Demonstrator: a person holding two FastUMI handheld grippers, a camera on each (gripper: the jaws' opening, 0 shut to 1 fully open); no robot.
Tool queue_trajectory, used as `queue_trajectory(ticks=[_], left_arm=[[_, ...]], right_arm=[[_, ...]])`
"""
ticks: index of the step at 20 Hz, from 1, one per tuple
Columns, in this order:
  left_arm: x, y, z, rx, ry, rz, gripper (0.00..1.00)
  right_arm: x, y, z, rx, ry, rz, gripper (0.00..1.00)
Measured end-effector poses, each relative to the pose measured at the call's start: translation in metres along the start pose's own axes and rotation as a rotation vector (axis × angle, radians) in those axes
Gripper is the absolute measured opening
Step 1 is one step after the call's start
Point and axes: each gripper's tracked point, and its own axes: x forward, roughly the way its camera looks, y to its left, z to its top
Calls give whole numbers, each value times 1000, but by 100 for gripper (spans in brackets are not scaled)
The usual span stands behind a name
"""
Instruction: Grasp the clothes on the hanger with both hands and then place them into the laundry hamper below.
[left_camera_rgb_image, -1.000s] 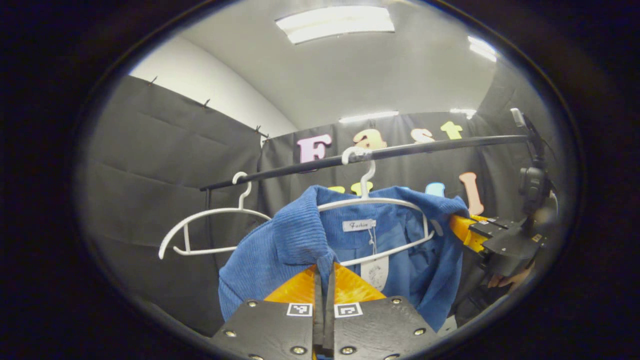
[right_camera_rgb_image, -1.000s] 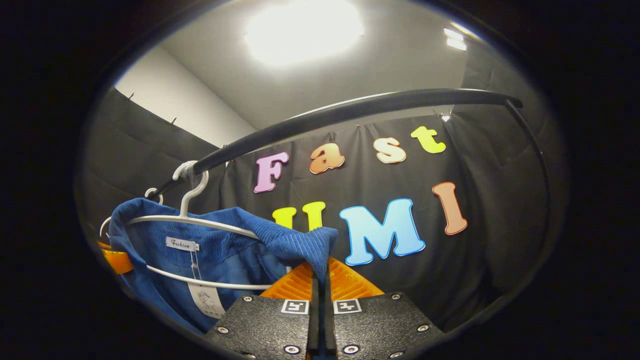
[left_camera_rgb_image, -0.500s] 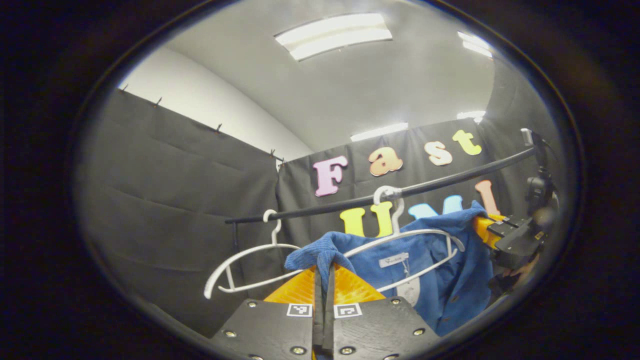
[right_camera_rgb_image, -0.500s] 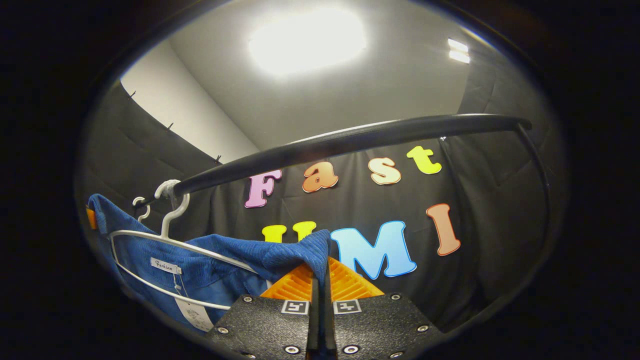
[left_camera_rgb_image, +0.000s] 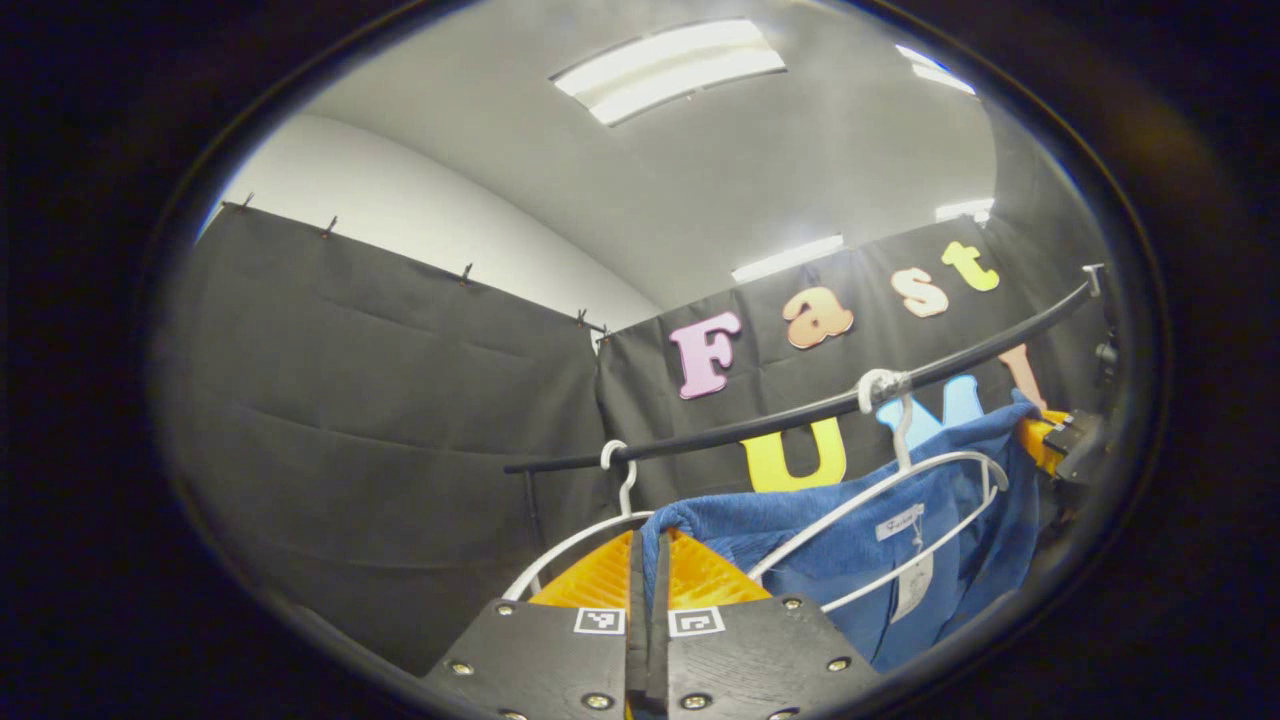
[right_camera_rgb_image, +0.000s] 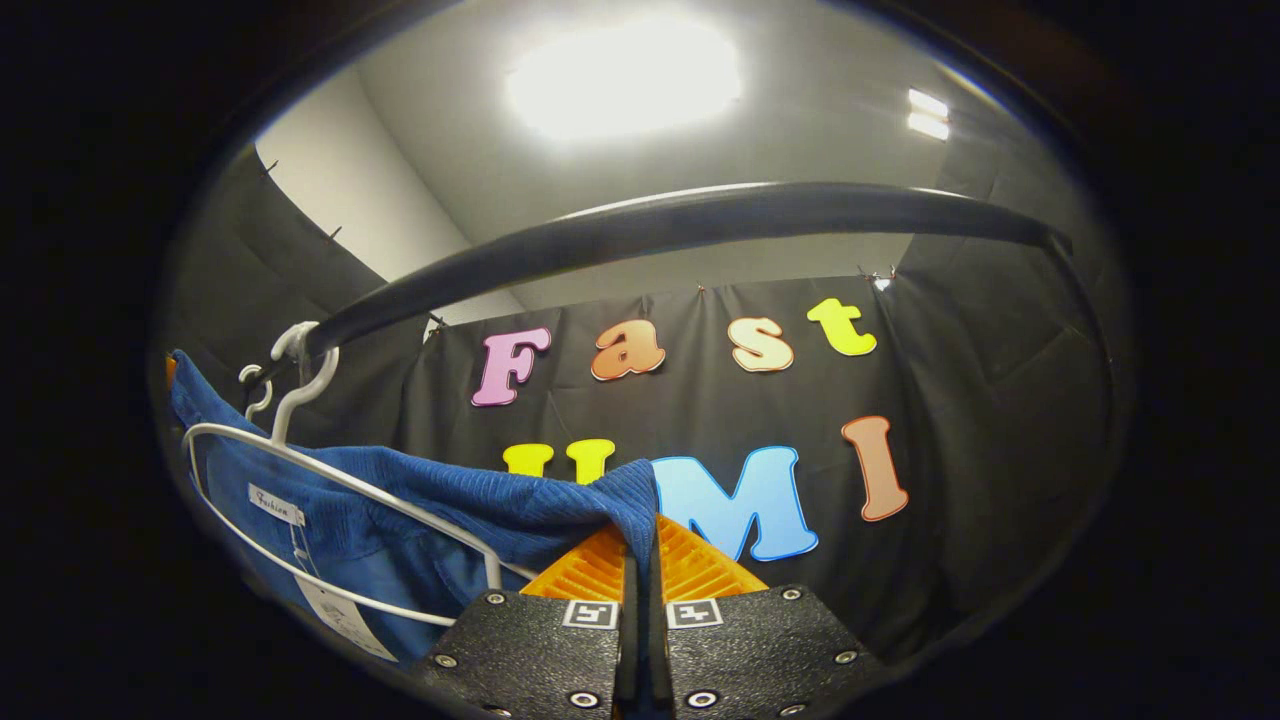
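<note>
In the left gripper view, the left tool (left_camera_rgb_image: 648, 560) at 6 o'clock has its orange fingers pressed together on one shoulder of the blue garment (left_camera_rgb_image: 880, 520), which drapes toward 4 o'clock over a white hanger (left_camera_rgb_image: 900, 480) hooked on the black rail (left_camera_rgb_image: 800, 410), with the right tool (left_camera_rgb_image: 1050, 445) touching its far edge at 3 o'clock. In the right gripper view, the right tool (right_camera_rgb_image: 640, 560) at 6 o'clock is likewise clamped on the garment's other shoulder, the cloth (right_camera_rgb_image: 400, 520) stretching to 8 o'clock across the hanger (right_camera_rgb_image: 300, 480) under the rail (right_camera_rgb_image: 650, 225).

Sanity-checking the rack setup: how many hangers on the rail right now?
2. One white hanger carries the blue garment on the black rail; an empty hanger hangs left of it in the left gripper view, partly hidden.
</note>
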Motion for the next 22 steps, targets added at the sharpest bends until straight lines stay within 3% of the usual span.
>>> queue_trajectory(ticks=[7, 8, 10, 12, 13, 14, 22], left_arm=[[28, -5, -53, -39, 101, -65, 5], [28, -7, -61, -51, 114, -77, 1], [27, -13, -68, -71, 128, -100, 5], [28, -18, -76, -72, 139, -115, 1], [29, -20, -77, -71, 137, -120, 5], [27, -22, -81, -71, 143, -126, 1], [11, -21, -106, -97, 187, -131, 1]], right_arm=[[19, -4, -53, 31, 118, -13, 3], [20, -4, -61, 44, 139, -13, 4], [21, -8, -74, 69, 178, -23, 2], [19, -13, -88, 104, 221, -27, 4], [18, -14, -94, 116, 238, -30, 2], [17, -15, -102, 121, 257, -28, 4], [-19, -6, -148, 106, 366, 16, 4]])
